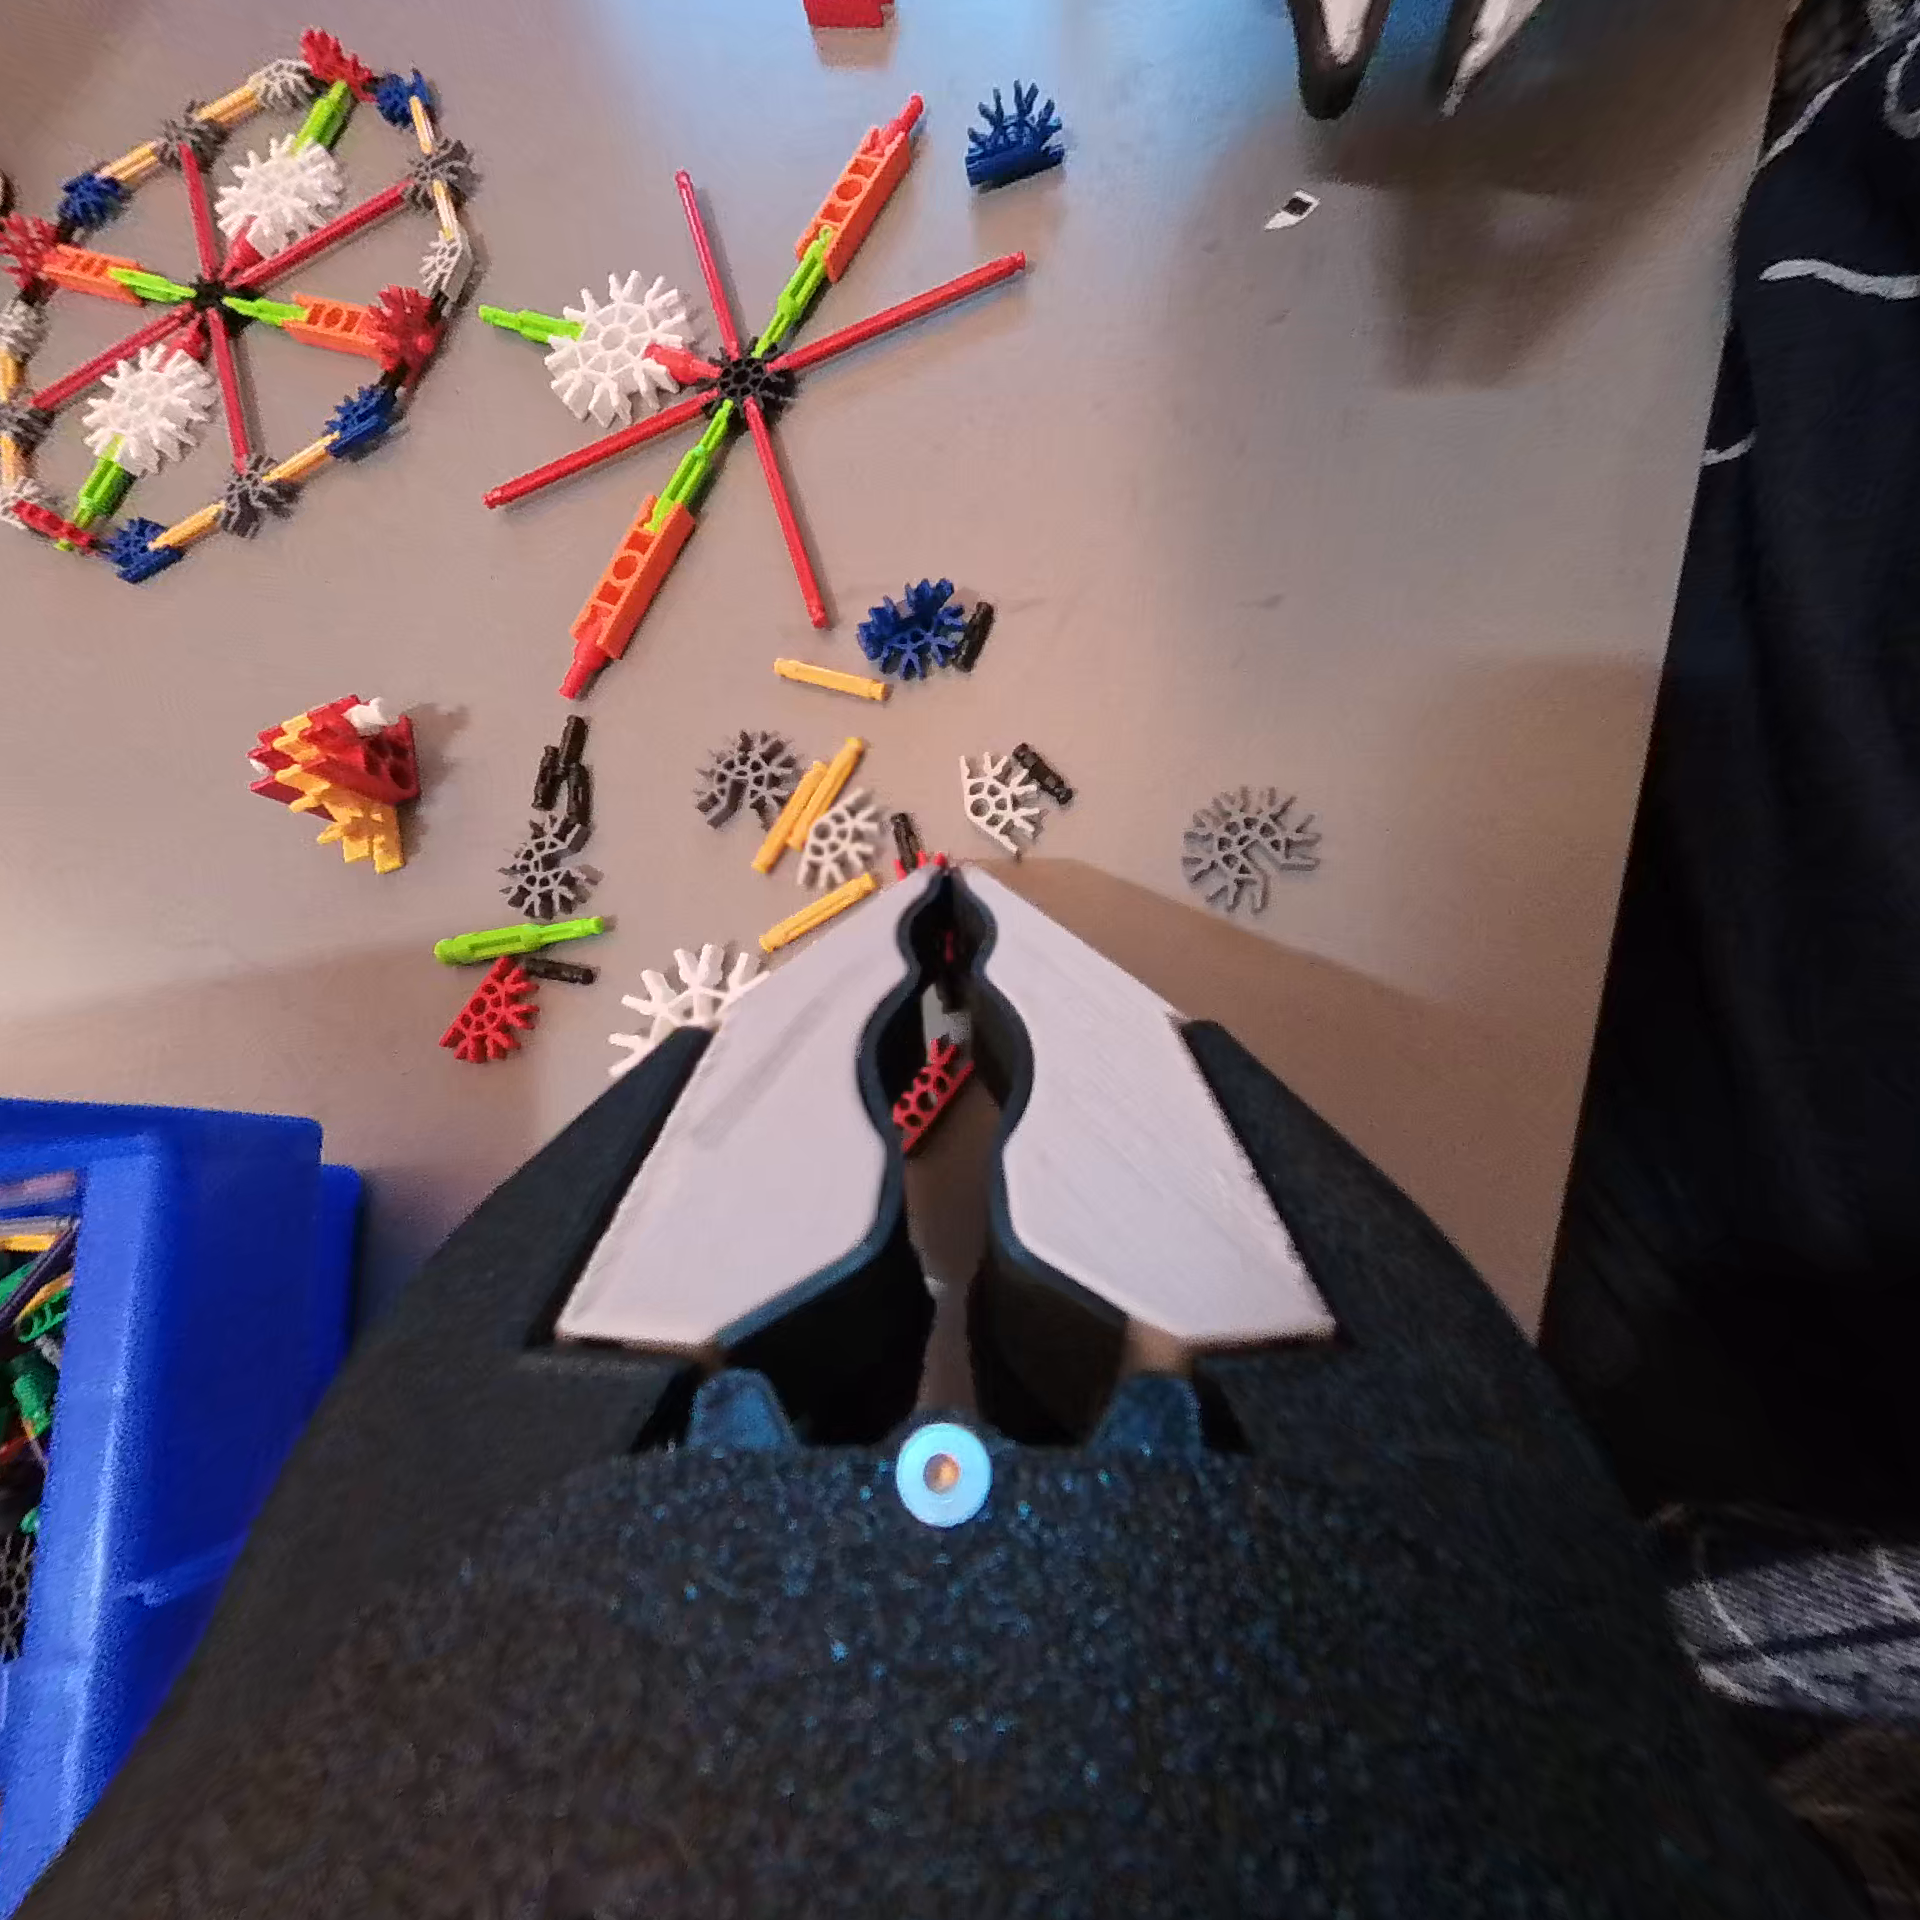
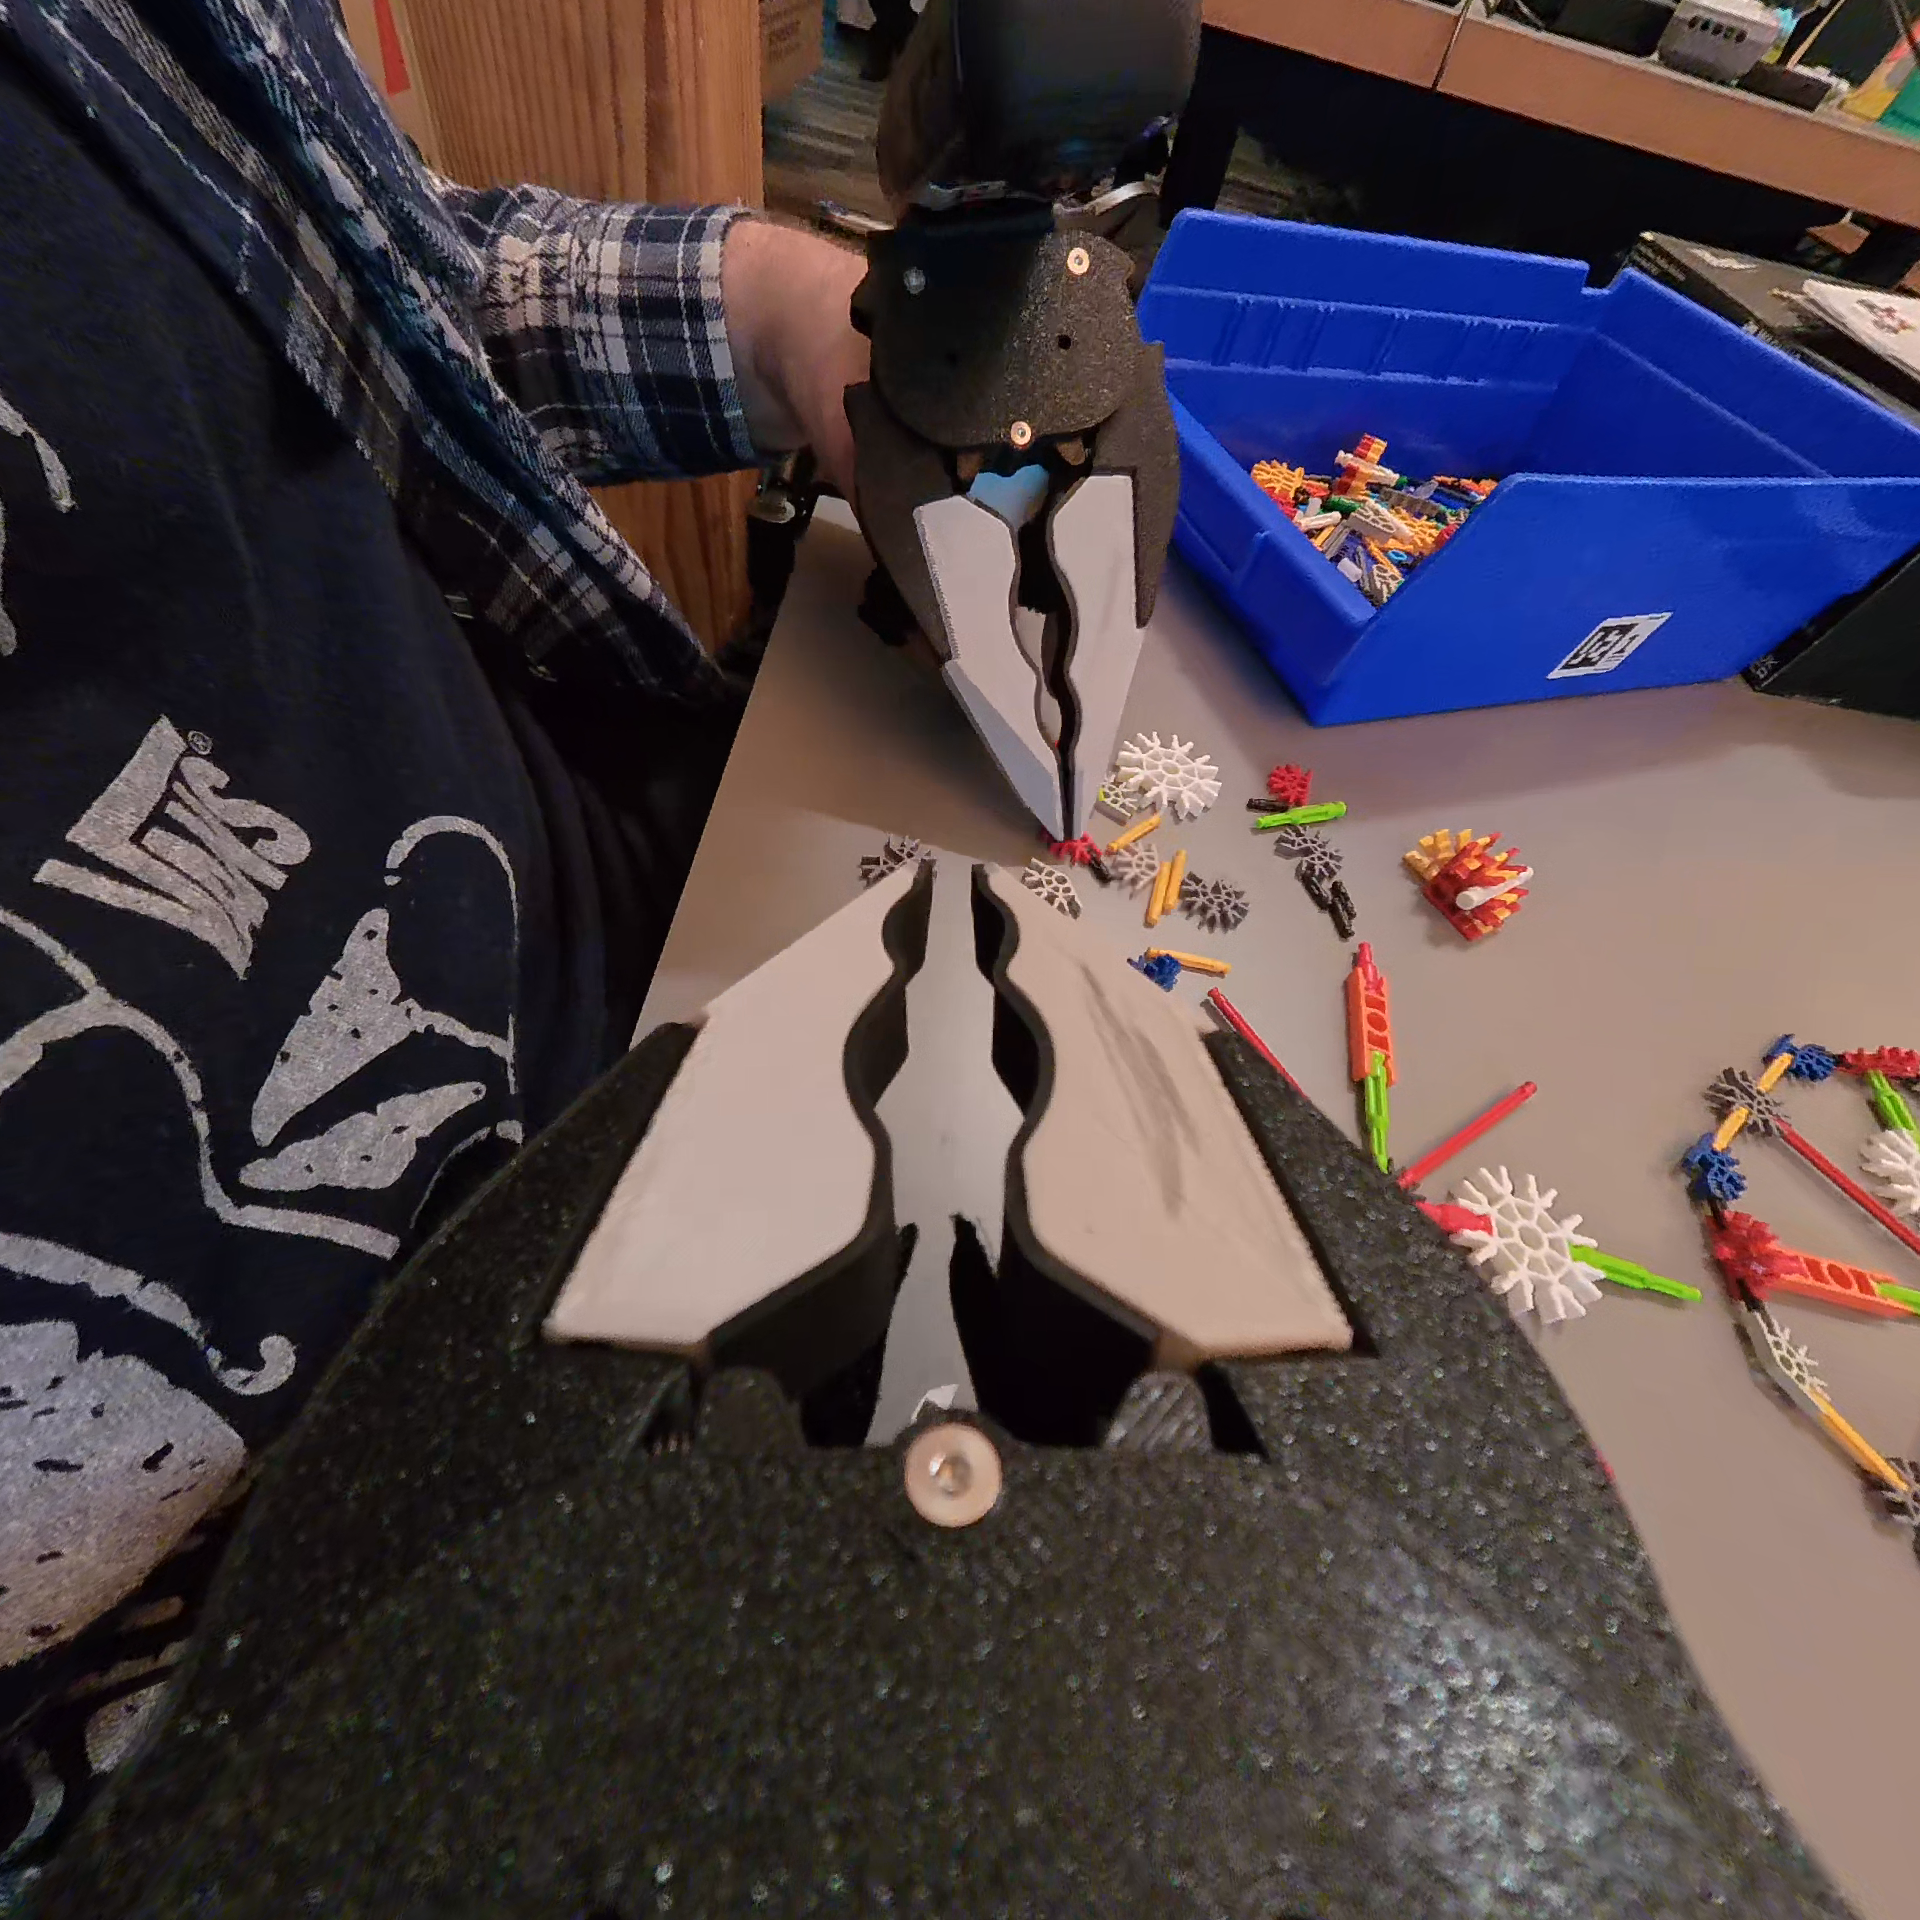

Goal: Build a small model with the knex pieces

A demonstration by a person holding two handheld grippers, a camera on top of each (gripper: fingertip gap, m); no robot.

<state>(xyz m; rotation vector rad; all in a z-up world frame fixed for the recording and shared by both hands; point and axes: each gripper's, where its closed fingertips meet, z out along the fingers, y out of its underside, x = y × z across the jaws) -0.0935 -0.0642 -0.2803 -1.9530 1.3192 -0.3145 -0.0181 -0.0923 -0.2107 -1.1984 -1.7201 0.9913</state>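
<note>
My left gripper (image 1: 943,875) is shut on a small red connector (image 1: 930,1091), with its tips down at the grey table (image 1: 1299,582). The right wrist view shows the same: the left gripper (image 2: 1065,826) pinches the red connector (image 2: 1075,849) at the table top. Loose connectors and short rods lie around it, among them a white snowflake connector (image 2: 1169,774) and yellow rods (image 1: 810,805). My right gripper (image 2: 951,875) is open and empty, above the table's near edge, next to a grey connector (image 2: 891,857). It shows blurred at the top of the left wrist view (image 1: 1403,73).
A blue bin (image 2: 1558,582) of mixed pieces stands behind the left gripper and shows in the left wrist view (image 1: 156,1351). A star of red rods on a black hub (image 1: 748,379) and a finished wheel (image 1: 218,301) lie farther out. A person's dark shirt (image 2: 260,831) borders the table edge. Tip to tip, the grippers are about 11 cm apart. The finished wheel (image 1: 218,301) is about equally far from each gripper, around 30 cm.
</note>
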